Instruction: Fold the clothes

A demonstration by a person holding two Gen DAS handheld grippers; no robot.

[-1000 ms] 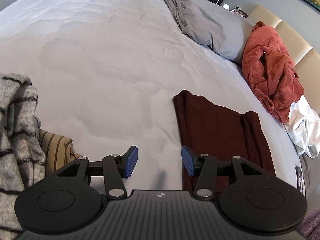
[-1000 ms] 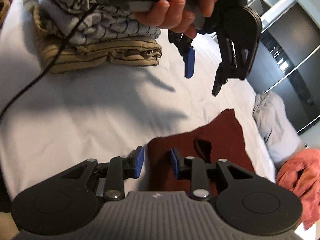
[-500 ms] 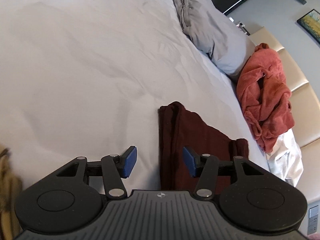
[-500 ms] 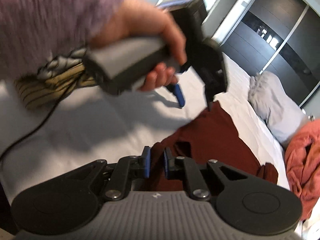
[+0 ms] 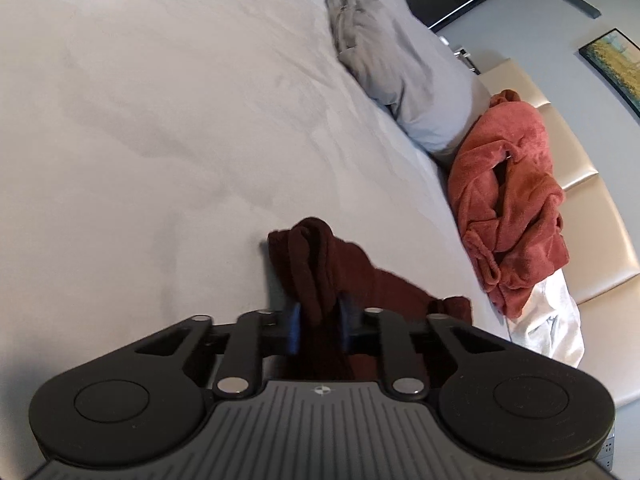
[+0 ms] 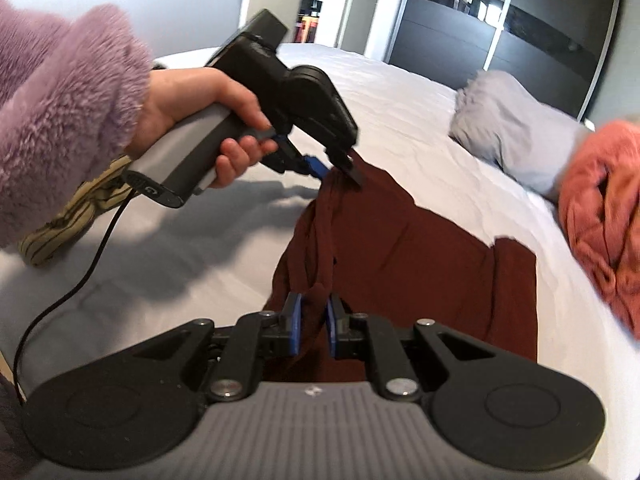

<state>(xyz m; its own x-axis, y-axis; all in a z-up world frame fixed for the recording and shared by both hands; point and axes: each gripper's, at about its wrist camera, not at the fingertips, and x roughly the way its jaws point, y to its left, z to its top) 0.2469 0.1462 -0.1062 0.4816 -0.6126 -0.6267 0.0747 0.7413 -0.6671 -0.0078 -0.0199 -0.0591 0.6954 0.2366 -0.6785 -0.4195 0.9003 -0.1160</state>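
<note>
In the left wrist view, the left tool [image 5: 319, 322] was closing on a bunched edge of the maroon garment [image 5: 344, 276], which lay on the bed [image 5: 160, 120]; so thick a wad could slip free. In the right wrist view, the right tool [image 6: 311, 326] pinched another gathered edge; uneven lifting could undo the fold or drag the cloth.

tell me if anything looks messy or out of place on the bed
Mostly the unfolded pile: a rust-orange robe lies crumpled against the headboard beside the grey pillow, with white cloth bunched under it. The maroon garment is only rumpled because both grippers are pinching it.
</note>
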